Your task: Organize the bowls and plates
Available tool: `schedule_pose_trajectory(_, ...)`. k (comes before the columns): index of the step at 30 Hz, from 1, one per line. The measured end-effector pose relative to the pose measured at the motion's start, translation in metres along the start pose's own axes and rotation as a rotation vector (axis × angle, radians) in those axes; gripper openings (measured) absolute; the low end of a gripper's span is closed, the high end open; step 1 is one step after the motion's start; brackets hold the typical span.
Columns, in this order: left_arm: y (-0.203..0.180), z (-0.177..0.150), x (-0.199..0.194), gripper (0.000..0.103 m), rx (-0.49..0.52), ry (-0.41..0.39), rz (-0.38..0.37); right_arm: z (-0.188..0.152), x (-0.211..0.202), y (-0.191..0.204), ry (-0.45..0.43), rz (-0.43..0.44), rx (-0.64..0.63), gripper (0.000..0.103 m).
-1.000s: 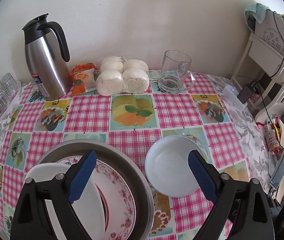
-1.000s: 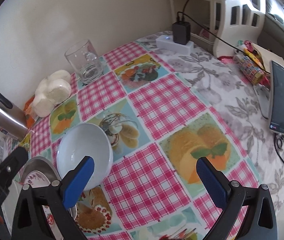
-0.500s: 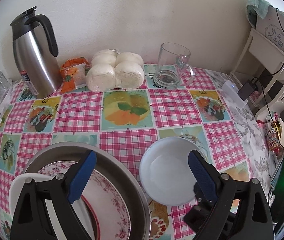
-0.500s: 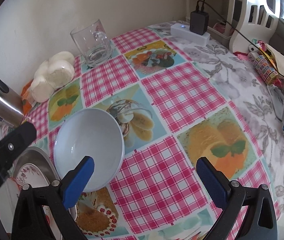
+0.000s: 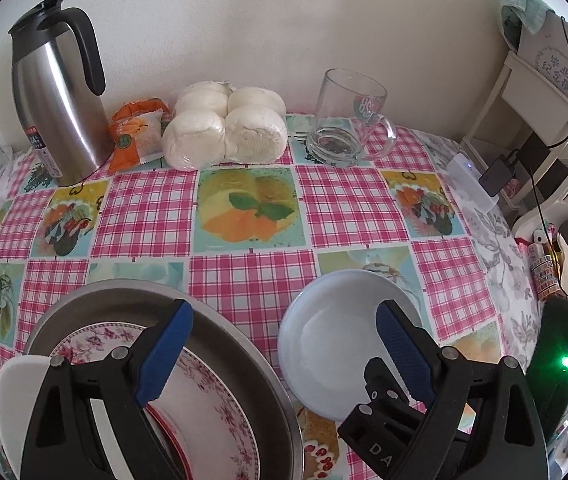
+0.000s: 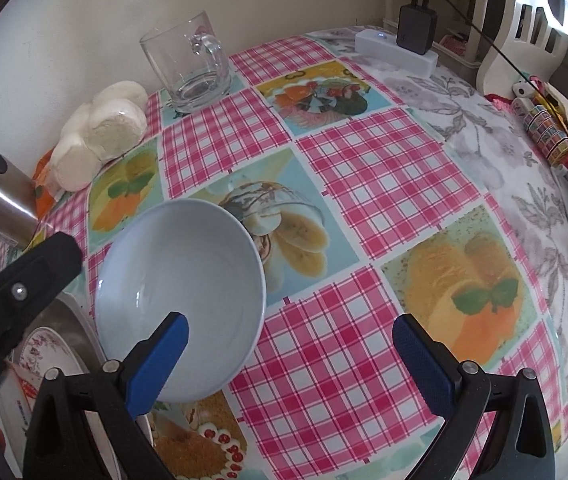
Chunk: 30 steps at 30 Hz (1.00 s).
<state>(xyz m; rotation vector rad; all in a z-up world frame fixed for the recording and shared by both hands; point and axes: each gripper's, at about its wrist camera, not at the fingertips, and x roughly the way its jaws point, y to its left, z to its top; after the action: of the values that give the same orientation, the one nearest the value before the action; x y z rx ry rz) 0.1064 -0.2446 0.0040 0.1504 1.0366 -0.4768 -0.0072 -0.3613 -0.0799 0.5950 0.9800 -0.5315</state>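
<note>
Light: you get bright, soft daylight.
Shadows: faint.
Glare: sheen on your kettle [image 5: 57, 92].
Edges: fisheye bending, black corners.
Focus: sharp.

A glossy, wipe-clean tablecloth [image 5: 243, 216], looking like printed oilcloth or vinyl, is catching soft window light. The white bowl [image 6: 179, 292] is showing a smooth glazed ceramic finish, and the floral plate [image 5: 219, 412] is gleaming the same way inside a brushed metal basin [image 5: 251, 360] with a dull satin sheen. The jug [image 5: 55, 92] is shining as brushed stainless steel with a glossy black plastic handle. The mug [image 5: 348, 116] is clear glass. The buns [image 5: 223, 128] are sitting under thin, crinkly transparent film. Both grippers' fingers [image 6: 155, 364] are wearing textured matt blue pads on matt black plastic.
</note>
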Motion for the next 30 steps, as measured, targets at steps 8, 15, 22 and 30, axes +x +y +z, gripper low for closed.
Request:
schedule_pose_trajectory(8, 0.002, 0.003, 0.004, 0.093, 0.002, -0.012, 0.009, 0.002, 0.013, 0.002, 0.013, -0.004, 0.002, 0.1)
schedule_pose_trajectory(15, -0.003, 0.005, 0.0, 0.093, 0.019, -0.033, 0.001, 0.004, 0.017, 0.0, 0.01, -0.012, 0.023, 0.09)
schedule_pose_trajectory(22, -0.013, 0.004, 0.002, 0.085, 0.049, -0.029, -0.013, 0.005, 0.017, -0.009, 0.006, -0.007, 0.062, 0.067)
schedule_pose_trajectory(30, -0.018, 0.0, 0.01, 0.077, 0.06, -0.003, -0.029, 0.004, 0.012, -0.009, -0.013, 0.054, 0.065, 0.03)
